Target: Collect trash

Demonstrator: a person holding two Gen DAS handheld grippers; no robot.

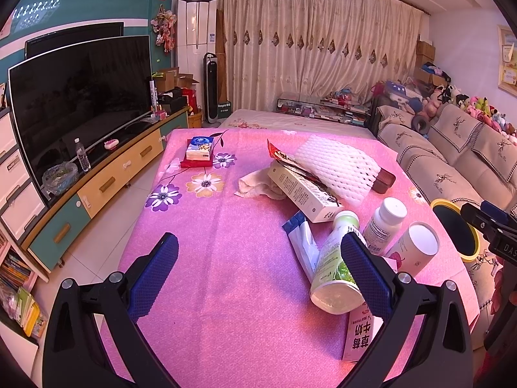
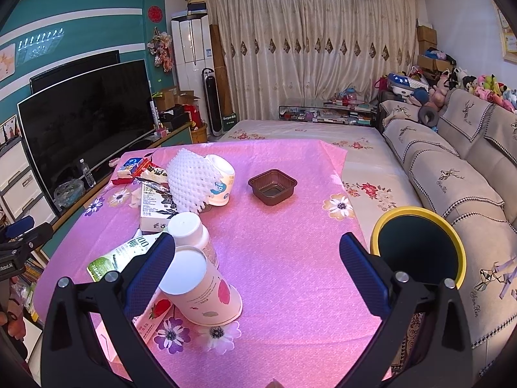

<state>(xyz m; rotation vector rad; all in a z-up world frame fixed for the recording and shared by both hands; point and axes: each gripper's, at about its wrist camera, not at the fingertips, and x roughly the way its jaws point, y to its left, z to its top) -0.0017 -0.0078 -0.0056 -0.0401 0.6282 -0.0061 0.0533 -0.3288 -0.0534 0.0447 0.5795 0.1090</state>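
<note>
Trash lies on a pink flowered table (image 1: 226,242): a white foam net (image 1: 336,165), a long white carton (image 1: 303,194), a green-labelled cup on its side (image 1: 336,268), a white pill bottle (image 1: 386,223), a paper cup with a pink print (image 1: 416,252) and a milk carton (image 1: 362,336). A yellow-rimmed bin (image 2: 420,249) stands off the table's right edge. My left gripper (image 1: 258,278) is open and empty above the table, its right finger just in front of the green cup. My right gripper (image 2: 258,274) is open and empty, its left finger beside the paper cup (image 2: 200,287).
A brown plastic tray (image 2: 272,186) sits mid-table. A tissue pack (image 1: 200,150) lies on a red box at the far left. A TV (image 1: 80,103) on a low cabinet runs along the left. A sofa (image 2: 452,177) lies to the right.
</note>
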